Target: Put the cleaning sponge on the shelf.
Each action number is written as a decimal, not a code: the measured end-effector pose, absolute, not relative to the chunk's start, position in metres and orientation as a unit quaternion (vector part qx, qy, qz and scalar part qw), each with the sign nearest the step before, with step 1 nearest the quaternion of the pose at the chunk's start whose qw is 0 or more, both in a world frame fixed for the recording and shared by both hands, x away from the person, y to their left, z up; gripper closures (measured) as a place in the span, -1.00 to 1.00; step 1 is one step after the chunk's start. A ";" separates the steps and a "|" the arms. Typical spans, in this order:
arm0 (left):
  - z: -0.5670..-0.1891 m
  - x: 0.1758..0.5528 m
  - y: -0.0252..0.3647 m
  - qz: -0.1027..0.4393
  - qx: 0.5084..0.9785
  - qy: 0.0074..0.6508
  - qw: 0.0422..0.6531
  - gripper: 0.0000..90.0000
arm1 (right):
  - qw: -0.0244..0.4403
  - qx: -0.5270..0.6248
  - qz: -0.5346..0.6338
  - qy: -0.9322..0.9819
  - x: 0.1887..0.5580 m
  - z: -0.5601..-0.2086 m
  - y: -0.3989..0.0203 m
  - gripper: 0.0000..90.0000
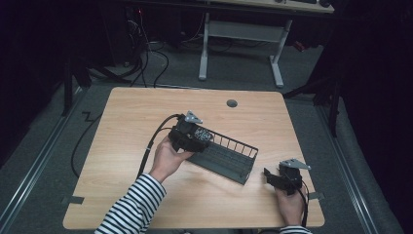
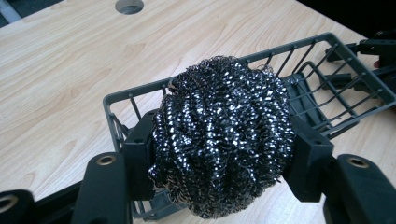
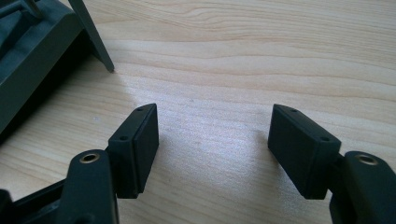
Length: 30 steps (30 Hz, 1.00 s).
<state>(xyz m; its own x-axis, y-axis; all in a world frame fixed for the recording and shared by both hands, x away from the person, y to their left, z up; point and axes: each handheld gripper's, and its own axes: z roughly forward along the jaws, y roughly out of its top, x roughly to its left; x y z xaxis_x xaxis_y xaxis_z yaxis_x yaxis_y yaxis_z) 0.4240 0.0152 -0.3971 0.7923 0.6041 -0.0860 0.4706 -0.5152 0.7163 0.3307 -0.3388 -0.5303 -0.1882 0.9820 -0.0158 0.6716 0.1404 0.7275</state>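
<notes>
- The right tongs [image 3: 212, 149] are resting low on the bench [image 1: 146, 204] near its front right corner, jaws standing wide apart with only bare wood between them.
- The left tongs [image 2: 219, 154] are clamping a steel scourer [image 2: 222, 135], their pads pressing into its sides.
- The scourer is hanging over the left end of a dark wire rack [image 1: 229, 158]; whether it is touching the rack is hard to tell.
- The scourer's underside is lying hidden.
- The rack is holding nothing else, its long axis running from left-back to right-front.
- A round hole [image 1: 232, 103] is sitting near the far edge.
</notes>
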 end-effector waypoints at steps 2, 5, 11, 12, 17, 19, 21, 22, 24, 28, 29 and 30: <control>-0.399 0.425 0.013 0.086 0.867 0.310 0.380 -0.12 | 0.258 0.582 0.301 0.710 0.331 -0.530 -0.339 -0.25; -0.403 0.427 0.009 0.088 0.869 0.311 0.376 -0.12 | 0.258 0.583 0.301 0.710 0.331 -0.530 -0.339 -0.25; -0.412 0.431 0.003 0.083 0.872 0.313 0.366 -0.13 | 0.258 0.583 0.301 0.710 0.331 -0.530 -0.339 -0.25; -0.413 0.432 0.002 0.083 0.873 0.313 0.365 -0.13 | 0.258 0.583 0.301 0.710 0.331 -0.530 -0.339 -0.25; -0.421 0.437 -0.002 0.081 0.876 0.316 0.354 -0.14 | 0.258 0.583 0.301 0.710 0.331 -0.530 -0.339 -0.25; -0.422 0.438 -0.004 0.082 0.877 0.318 0.350 -0.14 | 0.258 0.582 0.301 0.710 0.331 -0.530 -0.339 -0.25; -0.424 0.438 -0.005 0.082 0.878 0.319 0.348 -0.15 | 0.258 0.583 0.301 0.710 0.331 -0.530 -0.339 -0.25; -0.425 0.438 -0.006 0.083 0.878 0.319 0.346 -0.15 | 0.258 0.583 0.301 0.710 0.331 -0.530 -0.339 -0.25; -0.426 0.438 -0.007 0.084 0.879 0.319 0.344 -0.17 | 0.258 0.583 0.301 0.710 0.331 -0.530 -0.339 -0.25; -0.429 0.441 -0.008 0.084 0.880 0.324 0.338 -0.21 | 0.258 0.583 0.301 0.709 0.331 -0.530 -0.339 -0.25; -0.429 0.441 -0.007 0.087 0.879 0.325 0.336 -0.24 | 0.257 0.583 0.300 0.710 0.331 -0.530 -0.339 -0.25; -0.429 0.441 -0.007 0.086 0.878 0.326 0.339 -0.27 | 0.257 0.583 0.300 0.710 0.331 -0.530 -0.339 -0.25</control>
